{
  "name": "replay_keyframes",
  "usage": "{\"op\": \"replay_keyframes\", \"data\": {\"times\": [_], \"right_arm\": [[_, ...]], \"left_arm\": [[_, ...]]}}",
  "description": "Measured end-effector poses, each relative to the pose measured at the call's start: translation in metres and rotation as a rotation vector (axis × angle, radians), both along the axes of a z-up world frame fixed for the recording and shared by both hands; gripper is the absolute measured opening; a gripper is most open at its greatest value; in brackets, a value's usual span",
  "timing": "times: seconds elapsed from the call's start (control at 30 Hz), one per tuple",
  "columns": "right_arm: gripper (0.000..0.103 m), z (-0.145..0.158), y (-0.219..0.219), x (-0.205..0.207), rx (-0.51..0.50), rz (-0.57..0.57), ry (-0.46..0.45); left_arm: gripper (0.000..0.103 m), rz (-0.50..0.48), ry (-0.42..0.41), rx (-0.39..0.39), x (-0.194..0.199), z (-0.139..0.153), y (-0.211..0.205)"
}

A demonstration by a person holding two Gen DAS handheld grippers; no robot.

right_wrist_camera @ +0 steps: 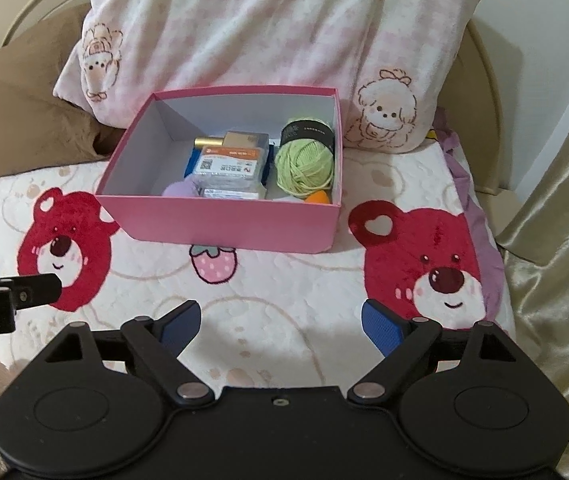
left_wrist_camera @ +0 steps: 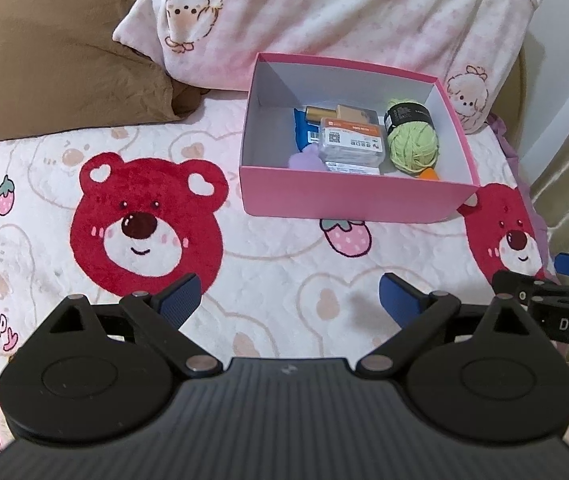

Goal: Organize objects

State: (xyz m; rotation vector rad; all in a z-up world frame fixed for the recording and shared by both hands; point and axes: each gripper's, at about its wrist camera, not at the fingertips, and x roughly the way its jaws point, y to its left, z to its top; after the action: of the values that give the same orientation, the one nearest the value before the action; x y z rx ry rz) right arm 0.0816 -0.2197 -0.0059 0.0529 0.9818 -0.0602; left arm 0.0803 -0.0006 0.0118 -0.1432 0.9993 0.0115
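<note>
While both claws hang over the bedspread (right_wrist_camera: 292, 280), I see nothing loose left on it between me and the pink box (right_wrist_camera: 224, 226). Left gripper (left_wrist_camera: 289, 300): jaws spread wide, nothing between the pads, only blanket below. Right gripper (right_wrist_camera: 280, 322): same, fully apart and empty.

Box sits on the blanket against the pink pillow (right_wrist_camera: 268, 32), lid off. Inside, from the right wrist view: green yarn ball (right_wrist_camera: 304, 166) at the right wall, an orange piece (right_wrist_camera: 318, 199) just in front of it, a labelled clear case (right_wrist_camera: 226, 164) in the middle lying over a blue packet (left_wrist_camera: 304, 128), a gold tube (left_wrist_camera: 320, 113) behind, something soft and purple (right_wrist_camera: 180, 191) at the near wall.

My read: the gathering step looks finished, or nearly. No lid shows in either view, so I cannot tell whether closing is wanted. Next move, if any, calls for checking beyond the frame edges for stray items before reaching again.
</note>
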Motion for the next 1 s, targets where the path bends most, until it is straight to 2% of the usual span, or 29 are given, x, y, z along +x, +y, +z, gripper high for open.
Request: {"op": "replay_keyframes", "data": {"times": [0.63, 1.0], "right_arm": [[0.090, -0.0014, 0.0025, -0.0026, -0.009, -0.019, 0.020], [0.090, -0.0001, 0.0019, -0.0027, -0.018, -0.027, 0.023]], "left_arm": [[0.097, 0.000, 0.028, -0.008, 0.0006, -0.0061, 0.0014], [0.097, 0.009, 0.054, 0.033, 0.0022, -0.0097, 0.0005]]}}
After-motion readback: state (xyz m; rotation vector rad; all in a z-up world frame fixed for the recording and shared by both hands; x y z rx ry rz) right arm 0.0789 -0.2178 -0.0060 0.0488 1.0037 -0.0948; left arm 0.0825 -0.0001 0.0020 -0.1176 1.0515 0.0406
